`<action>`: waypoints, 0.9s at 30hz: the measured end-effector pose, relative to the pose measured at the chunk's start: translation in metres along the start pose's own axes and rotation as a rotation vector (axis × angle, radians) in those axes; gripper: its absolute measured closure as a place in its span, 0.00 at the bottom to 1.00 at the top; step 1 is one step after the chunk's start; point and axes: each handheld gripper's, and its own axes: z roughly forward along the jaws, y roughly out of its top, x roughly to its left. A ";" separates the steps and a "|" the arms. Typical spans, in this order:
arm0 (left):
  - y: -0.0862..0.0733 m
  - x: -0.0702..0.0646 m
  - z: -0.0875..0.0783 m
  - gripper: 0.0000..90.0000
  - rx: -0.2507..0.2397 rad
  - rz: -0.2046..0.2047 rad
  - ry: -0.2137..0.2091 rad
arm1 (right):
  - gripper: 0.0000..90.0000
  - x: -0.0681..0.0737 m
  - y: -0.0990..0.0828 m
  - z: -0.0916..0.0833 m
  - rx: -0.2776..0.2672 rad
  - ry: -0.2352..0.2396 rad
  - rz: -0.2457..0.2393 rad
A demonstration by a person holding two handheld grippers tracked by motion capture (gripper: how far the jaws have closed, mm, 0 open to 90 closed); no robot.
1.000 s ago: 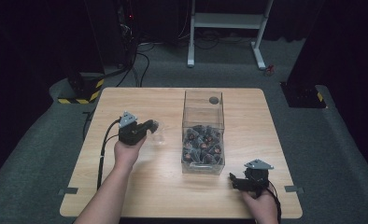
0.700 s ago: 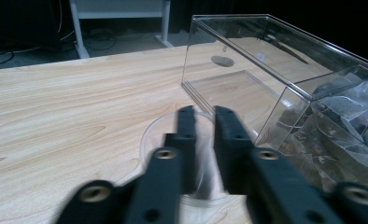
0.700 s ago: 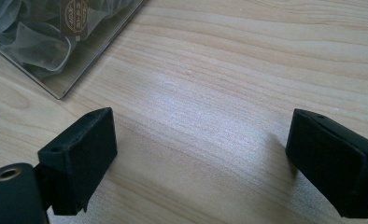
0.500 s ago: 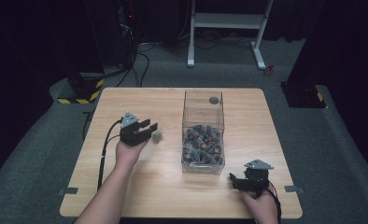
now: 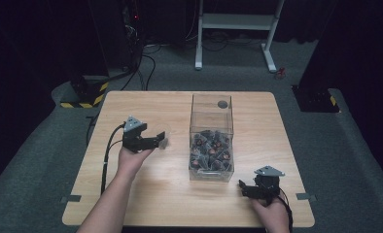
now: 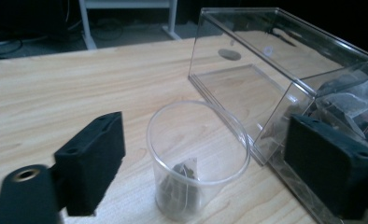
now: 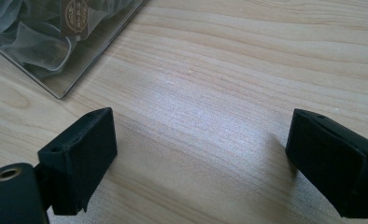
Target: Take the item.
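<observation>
While left gripper (image 6: 196,182) is just opening its jaws, clear cup (image 6: 198,156) is standing upright between pads, untouched, on wooden table (image 5: 146,194) beside clear box (image 5: 211,141). Sachet (image 6: 182,175) is lying inside cup. Right gripper (image 7: 201,163) is gaping wide, holding nothing, hovering low over table.

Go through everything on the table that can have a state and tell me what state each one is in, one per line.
Left gripper: open, jaws just opened, either side of the cup without touching it.
Right gripper: open, nothing between the jaws, over bare table.
Clear plastic cup: upright, released, one tea bag inside.
Clear box: open-topped, partly filled with tea bags at the near end.
</observation>
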 end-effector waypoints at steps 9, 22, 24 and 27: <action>0.001 -0.004 -0.006 0.00 0.008 0.015 -0.008 | 0.10 0.000 0.000 0.000 0.000 0.000 0.000; -0.006 -0.002 -0.019 0.00 0.007 0.008 -0.016 | 0.10 0.001 0.000 0.000 0.001 0.000 0.010; -0.007 -0.001 -0.020 0.00 0.009 0.005 -0.018 | 0.10 0.001 0.000 0.000 0.001 0.000 0.009; -0.010 -0.001 -0.024 0.00 0.013 -0.001 -0.016 | 0.10 0.001 0.000 0.000 0.001 0.000 0.010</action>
